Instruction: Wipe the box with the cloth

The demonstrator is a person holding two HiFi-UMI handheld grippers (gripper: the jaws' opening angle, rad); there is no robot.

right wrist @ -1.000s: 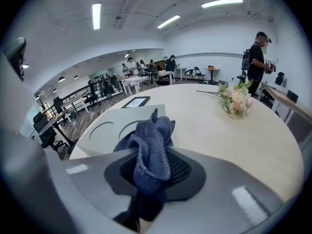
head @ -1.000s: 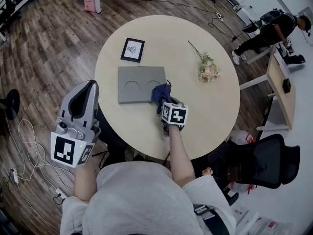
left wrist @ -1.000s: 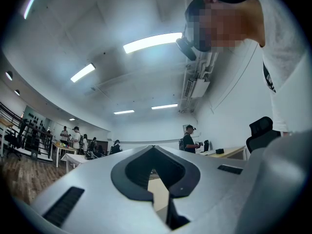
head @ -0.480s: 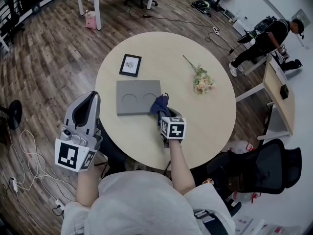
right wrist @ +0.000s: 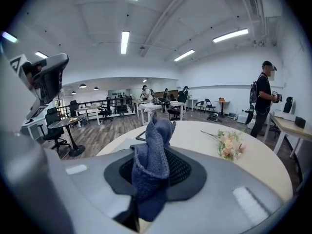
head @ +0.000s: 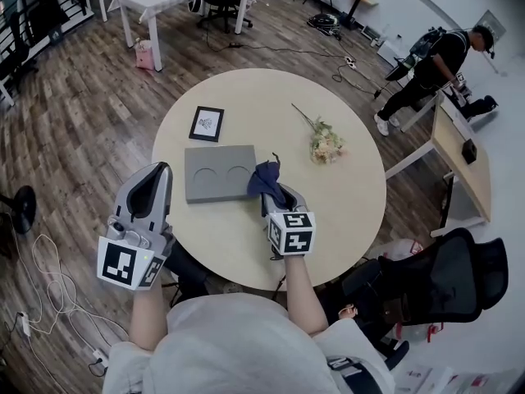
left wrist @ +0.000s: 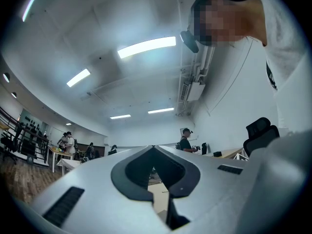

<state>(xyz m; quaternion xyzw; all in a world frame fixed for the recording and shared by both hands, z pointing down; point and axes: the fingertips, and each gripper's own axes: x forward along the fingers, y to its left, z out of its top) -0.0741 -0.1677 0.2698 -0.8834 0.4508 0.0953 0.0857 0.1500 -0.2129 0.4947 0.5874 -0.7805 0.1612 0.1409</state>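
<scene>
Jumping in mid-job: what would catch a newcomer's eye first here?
The blue cloth pinched in the right gripper, at the right edge of the grey box on the round table. Next, the left gripper, shut and empty, beside the table's left edge; a flower sprig and a framed picture lie beyond the box.

Dark blue cloth point(head: 264, 179), grey box point(head: 209, 175) (two circle outlines), pale beige table point(head: 328, 208).
</scene>
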